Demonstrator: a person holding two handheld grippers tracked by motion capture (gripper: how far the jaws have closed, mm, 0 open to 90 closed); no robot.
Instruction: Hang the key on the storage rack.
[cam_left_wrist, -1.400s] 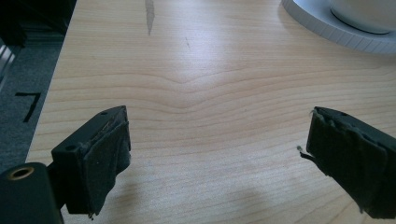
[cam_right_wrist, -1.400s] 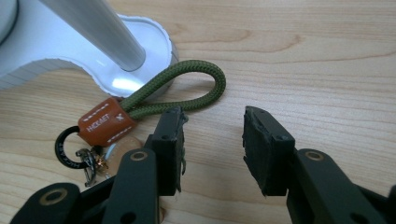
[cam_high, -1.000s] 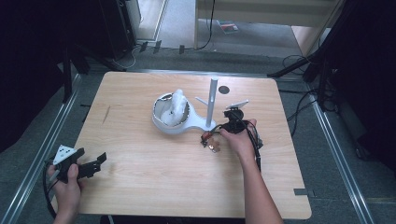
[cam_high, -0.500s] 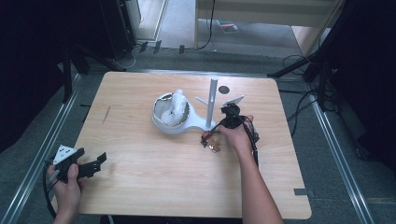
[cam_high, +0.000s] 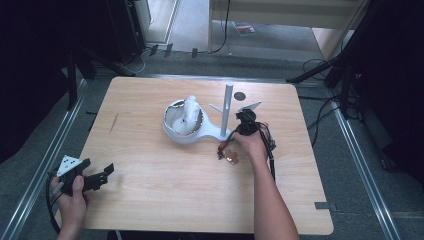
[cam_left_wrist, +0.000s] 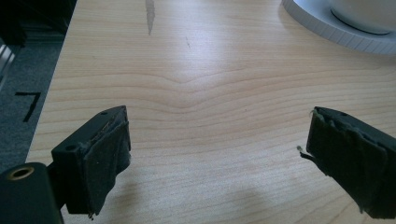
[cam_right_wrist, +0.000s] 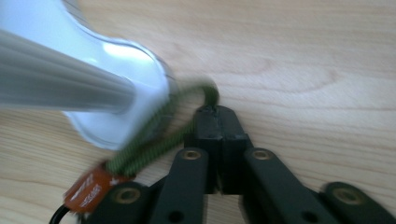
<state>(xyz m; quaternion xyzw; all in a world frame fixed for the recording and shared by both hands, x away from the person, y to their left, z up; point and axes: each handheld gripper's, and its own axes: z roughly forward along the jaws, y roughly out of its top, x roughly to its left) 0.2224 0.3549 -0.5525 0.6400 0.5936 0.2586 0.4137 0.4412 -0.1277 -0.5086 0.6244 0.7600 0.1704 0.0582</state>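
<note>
Fingers first, going left to right: the left gripper, held near the table's seven o'clock corner, has its two black padded jaws spread wide with only bare wood between them, as the left gripper view confirms. It is idle, well apart from everything else.

Toward the middle of the light wooden table stands the white plastic stand with a round dish base and an upright post; the dish holds a crumpled white object that I cannot identify.

At four o'clock of the post's foot, the right gripper points down at the tabletop. Its jaws have just been closing and now stand pressed together, pinching a green braided cord loop at its far bend. The cord carries a small orange-brown tag and lies just beside the white base, touching or nearly touching it; blur hides which.

Judging progress: the pick-up grasp looks made, but the cord is not yet lifted off the wood. What seems left is raising it and, probably, hanging the loop on one of the post's pegs, which stand bare.
</note>
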